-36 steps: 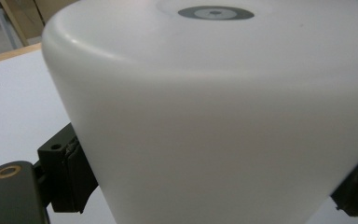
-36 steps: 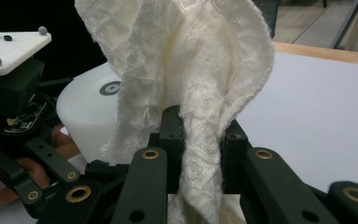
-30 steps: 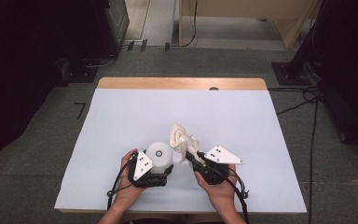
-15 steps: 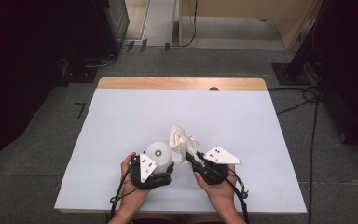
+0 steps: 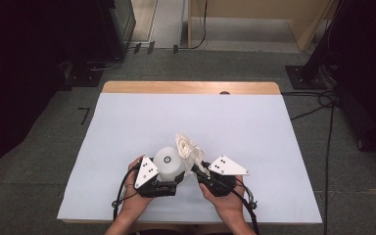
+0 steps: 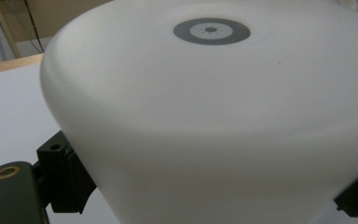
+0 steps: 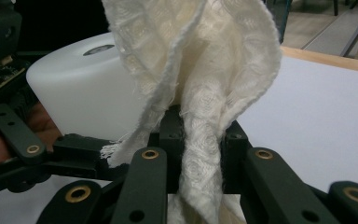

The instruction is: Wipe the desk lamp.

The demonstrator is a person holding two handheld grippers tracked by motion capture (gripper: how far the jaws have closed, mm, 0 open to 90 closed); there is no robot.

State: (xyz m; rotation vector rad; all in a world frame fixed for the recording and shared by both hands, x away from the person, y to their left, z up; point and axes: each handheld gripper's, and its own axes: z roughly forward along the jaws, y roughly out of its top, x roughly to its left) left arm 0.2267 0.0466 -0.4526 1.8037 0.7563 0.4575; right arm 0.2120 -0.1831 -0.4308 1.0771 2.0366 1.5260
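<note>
Near the table's (image 5: 127, 122) front edge, the left gripper (image 5: 169, 183) clamps a white, upside-down cup (image 5: 168, 163) between its jaws, one black jaw on each side of the cup in the left gripper view (a grey ring mark sits on the upturned base). Just beside it, the right gripper (image 5: 200, 172) has its jaws closed on a cream woven cloth (image 5: 188, 148), which bunches upward between them and touches the cup's side.

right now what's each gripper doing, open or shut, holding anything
Left gripper: closed on the white container.
Right gripper: shut on the cream cloth.
</note>
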